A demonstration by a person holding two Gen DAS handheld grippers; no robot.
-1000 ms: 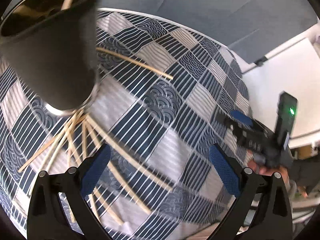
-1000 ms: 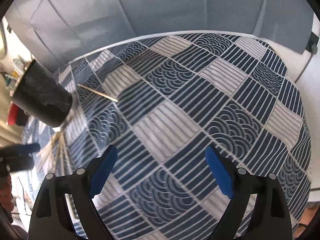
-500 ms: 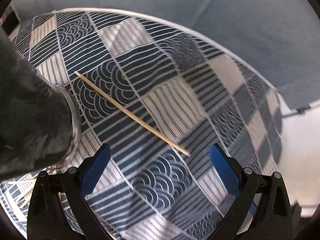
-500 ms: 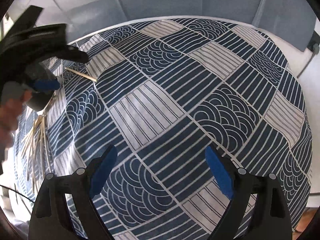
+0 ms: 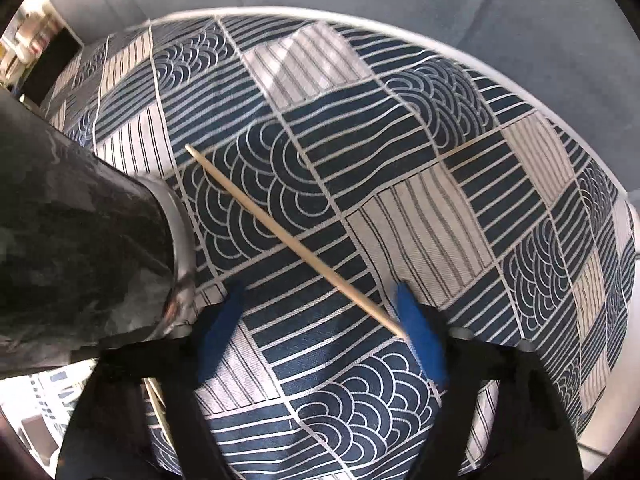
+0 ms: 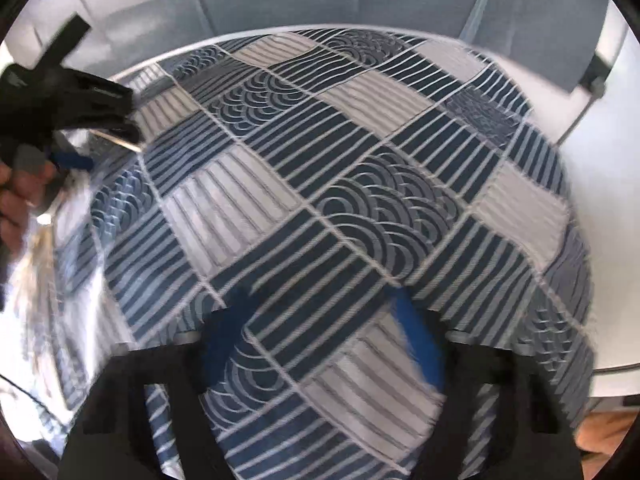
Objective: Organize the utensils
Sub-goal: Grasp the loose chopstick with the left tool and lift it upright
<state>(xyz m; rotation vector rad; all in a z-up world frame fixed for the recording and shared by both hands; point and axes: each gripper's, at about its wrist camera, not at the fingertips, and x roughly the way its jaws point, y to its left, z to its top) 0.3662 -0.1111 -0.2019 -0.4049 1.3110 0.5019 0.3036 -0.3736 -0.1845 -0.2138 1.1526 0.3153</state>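
Note:
A single wooden chopstick [image 5: 296, 242] lies diagonally on the blue patterned tablecloth [image 5: 420, 208]. My left gripper [image 5: 320, 316] is open, its blue pads on either side of the chopstick's near end, low over the cloth. A dark cylindrical utensil holder [image 5: 76, 248] with a metal base stands close at the left. More chopsticks [image 5: 158, 404] show behind my left finger. My right gripper [image 6: 320, 320] is open and empty over the cloth. In the right wrist view my left gripper [image 6: 76, 100] shows at far left by the chopstick's tip [image 6: 128, 144].
The round table's white rim [image 5: 480, 64] runs along the back, with a grey wall behind. In the right wrist view the cloth [image 6: 360, 200] is bare in the middle. The view is blurred at its left edge.
My left gripper has moved forward and down to the single chopstick, whose near end now lies between its pads. My right gripper has shifted slightly and stays open.

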